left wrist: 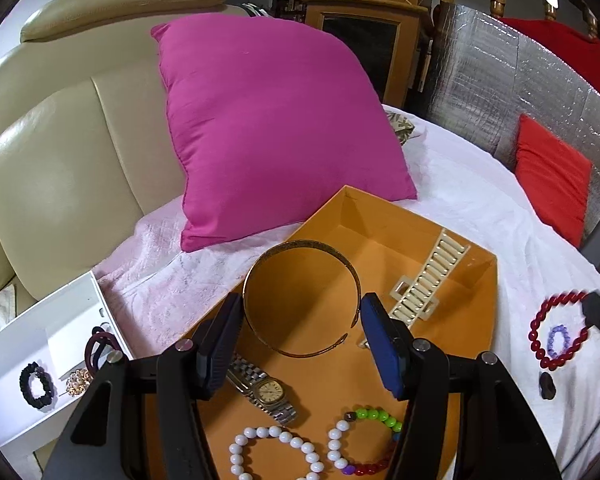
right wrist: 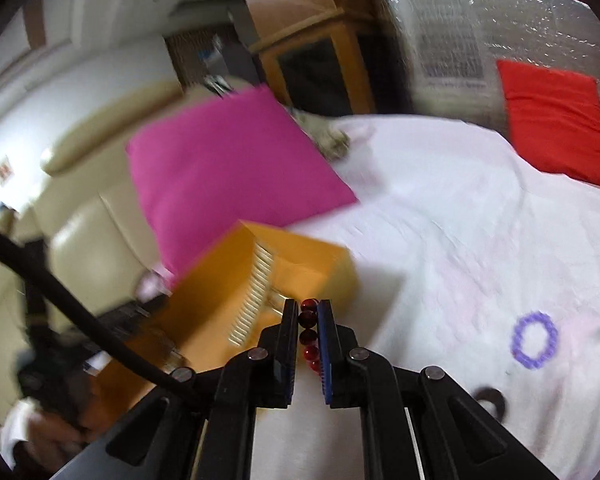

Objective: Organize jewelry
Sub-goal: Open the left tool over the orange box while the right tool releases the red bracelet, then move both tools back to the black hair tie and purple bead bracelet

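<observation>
An orange tray [left wrist: 384, 216] lies on a white blanket and holds a gold headband [left wrist: 300, 312], a cream hair clip [left wrist: 428, 280], a silver watch [left wrist: 264, 392], a white bead bracelet [left wrist: 276, 452] and a multicoloured bead bracelet [left wrist: 364, 440]. My left gripper [left wrist: 300, 344] is open above the tray, empty. My right gripper [right wrist: 308, 336] is shut on a red bead bracelet [right wrist: 309, 336], lifted beside the tray's right edge [right wrist: 312, 264]; it also shows in the left wrist view [left wrist: 556, 332]. A purple bracelet [right wrist: 534, 340] lies on the blanket.
A white box [left wrist: 40, 344] at left holds black and dark red hair ties and a gold brooch. A pink pillow [left wrist: 272, 120] leans behind the tray on a beige sofa. A red cushion [right wrist: 556, 120] lies far right. A small dark ring [right wrist: 490, 398] rests on the blanket.
</observation>
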Demonstrator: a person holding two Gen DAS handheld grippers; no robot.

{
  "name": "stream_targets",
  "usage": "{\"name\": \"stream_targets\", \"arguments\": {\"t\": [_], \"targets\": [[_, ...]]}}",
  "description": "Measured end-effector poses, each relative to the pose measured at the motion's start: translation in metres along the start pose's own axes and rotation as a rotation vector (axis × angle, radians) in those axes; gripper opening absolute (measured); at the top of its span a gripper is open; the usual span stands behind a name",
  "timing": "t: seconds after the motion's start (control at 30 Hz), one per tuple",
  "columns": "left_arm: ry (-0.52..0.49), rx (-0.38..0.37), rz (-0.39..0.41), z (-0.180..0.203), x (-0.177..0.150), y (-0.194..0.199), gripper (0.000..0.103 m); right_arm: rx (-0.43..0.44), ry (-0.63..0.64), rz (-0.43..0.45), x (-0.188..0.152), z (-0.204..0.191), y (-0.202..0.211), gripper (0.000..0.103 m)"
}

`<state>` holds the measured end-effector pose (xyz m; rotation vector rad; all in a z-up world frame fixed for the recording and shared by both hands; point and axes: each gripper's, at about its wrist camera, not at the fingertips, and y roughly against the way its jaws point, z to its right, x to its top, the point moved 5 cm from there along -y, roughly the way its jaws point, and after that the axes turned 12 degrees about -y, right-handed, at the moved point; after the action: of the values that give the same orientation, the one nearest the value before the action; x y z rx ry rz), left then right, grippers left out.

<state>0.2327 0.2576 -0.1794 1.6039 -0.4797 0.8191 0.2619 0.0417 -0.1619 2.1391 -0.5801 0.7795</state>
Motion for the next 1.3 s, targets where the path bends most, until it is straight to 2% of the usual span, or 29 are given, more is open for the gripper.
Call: {"name": "stream_targets", "arguments": {"t": [0.1,0.23,0.4,0.57,0.73,0.87,1.07,1.1,1.23,1.3], "targets": [[0.005,0.007,-0.019,-0.003,-0.002,-0.004,0.062,0.077,-0.006,-0.014,0.003,-0.018,-0.002,0.011],[0.004,0.021,-0.046,-0.006,-0.005,-0.010,0.062,0.121,-0.016,-0.072,-0.005,-0.032,-0.024,0.011],[-0.013,0.032,-0.107,-0.004,-0.012,-0.023,0.063,0.100,-0.009,-0.143,-0.027,-0.035,-0.052,0.011],[-0.018,0.047,-0.118,-0.005,-0.013,-0.025,0.063,0.085,-0.052,-0.185,-0.034,-0.025,-0.060,0.012],[-0.025,0.069,-0.092,0.000,-0.009,-0.020,0.063,0.061,-0.082,-0.153,-0.025,-0.012,-0.048,0.012],[-0.057,0.072,-0.057,0.019,-0.002,-0.011,0.063,0.008,-0.119,-0.134,-0.017,0.010,-0.033,0.012],[-0.153,0.064,0.017,0.068,0.009,0.006,0.063,-0.094,-0.225,-0.073,0.002,0.069,0.006,0.012],[-0.174,0.048,0.034,0.082,0.011,0.010,0.063,-0.112,-0.242,-0.062,0.006,0.080,0.015,0.014],[-0.256,0.003,0.071,0.127,0.014,0.021,0.067,-0.206,-0.314,-0.003,0.015,0.132,0.059,0.037],[-0.295,-0.017,0.087,0.147,0.013,0.027,0.068,-0.249,-0.335,0.034,0.016,0.155,0.085,0.037]]}}
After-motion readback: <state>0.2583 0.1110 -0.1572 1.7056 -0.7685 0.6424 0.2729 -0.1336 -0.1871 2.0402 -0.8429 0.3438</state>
